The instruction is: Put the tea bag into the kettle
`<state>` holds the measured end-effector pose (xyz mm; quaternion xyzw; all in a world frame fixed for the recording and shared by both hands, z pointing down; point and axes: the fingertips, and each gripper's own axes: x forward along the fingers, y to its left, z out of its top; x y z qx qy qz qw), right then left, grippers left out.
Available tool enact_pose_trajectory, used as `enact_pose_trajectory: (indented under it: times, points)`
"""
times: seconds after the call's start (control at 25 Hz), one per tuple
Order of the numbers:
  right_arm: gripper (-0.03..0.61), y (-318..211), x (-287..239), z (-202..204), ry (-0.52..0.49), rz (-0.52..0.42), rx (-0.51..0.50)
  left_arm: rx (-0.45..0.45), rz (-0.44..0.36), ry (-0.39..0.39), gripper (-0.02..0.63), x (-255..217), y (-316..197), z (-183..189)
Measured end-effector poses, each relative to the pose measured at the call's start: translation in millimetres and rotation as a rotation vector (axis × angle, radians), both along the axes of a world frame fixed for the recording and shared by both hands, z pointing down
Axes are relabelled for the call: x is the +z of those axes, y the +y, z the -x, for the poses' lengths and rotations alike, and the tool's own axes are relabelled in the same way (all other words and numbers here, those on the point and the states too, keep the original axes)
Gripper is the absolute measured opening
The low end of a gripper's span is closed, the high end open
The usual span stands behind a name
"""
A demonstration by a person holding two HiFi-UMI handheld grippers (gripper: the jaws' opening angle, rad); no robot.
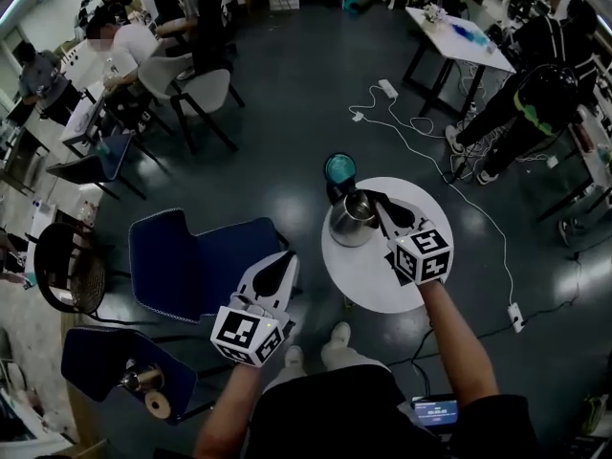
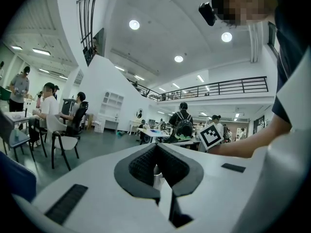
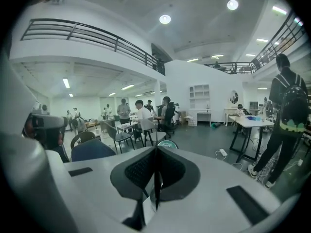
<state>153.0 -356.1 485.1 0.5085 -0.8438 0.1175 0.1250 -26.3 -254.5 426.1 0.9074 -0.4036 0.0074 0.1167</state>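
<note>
The right hand-held gripper (image 1: 371, 200) is squeezed shut and held just over the open kettle (image 1: 349, 228) on the round desk (image 1: 373, 287). The left hand-held gripper (image 1: 285, 259), also shut, is held well apart. No tea bag can be seen.

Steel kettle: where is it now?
Head view, right of centre: the steel kettle stands at the far left of the round white table, beside the right gripper.

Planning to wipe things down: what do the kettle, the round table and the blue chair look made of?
The kettle: metal, probably polished steel, given its bright reflections. The round table: smooth white top, maybe laminate or painted; unclear. The blue chair: matte, likely fabric upholstery.
</note>
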Motion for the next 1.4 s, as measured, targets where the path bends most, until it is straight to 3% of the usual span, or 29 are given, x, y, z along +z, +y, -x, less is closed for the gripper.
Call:
enact_pose_trajectory:
  times: [0.72,1.4]
  points:
    - [0.02,-56,74,0,0.185,0.142,-0.175,-0.104,0.013,-0.024,0.015,6,-23,-10]
    - [0.018,-73,123,15,0.332,0.217,-0.3,-0.127,0.053,-0.043,0.015,25,-37,-18]
